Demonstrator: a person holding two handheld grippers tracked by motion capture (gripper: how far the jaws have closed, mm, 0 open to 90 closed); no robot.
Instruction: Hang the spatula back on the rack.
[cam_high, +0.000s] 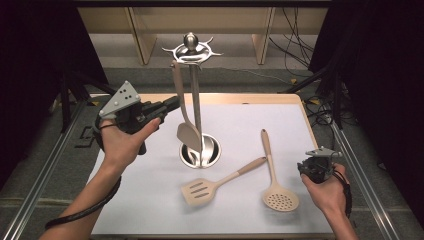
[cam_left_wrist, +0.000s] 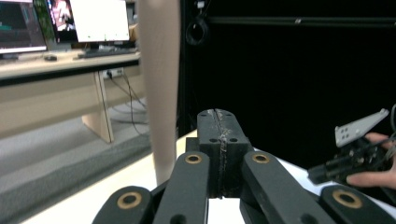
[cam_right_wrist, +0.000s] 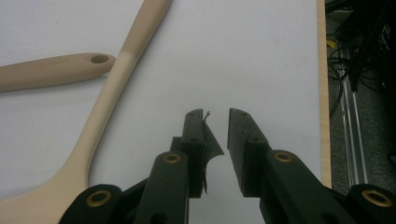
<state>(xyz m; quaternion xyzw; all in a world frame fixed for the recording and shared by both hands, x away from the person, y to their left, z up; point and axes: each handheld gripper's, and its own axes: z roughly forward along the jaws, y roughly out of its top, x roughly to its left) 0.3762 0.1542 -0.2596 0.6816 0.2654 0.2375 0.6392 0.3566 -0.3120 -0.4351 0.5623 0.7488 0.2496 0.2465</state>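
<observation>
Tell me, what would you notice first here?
The shiny rack at the table's middle, with one spoon hanging from its top. Then a slotted turner and a skimmer lying on the white mat nearer the right gripper.

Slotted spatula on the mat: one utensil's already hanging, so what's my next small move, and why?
Probably reach the right gripper to the slotted spatula handle: its jaws stand apart and empty, that handle lies nearby, and the left gripper is shut, empty, beside the rack.
</observation>
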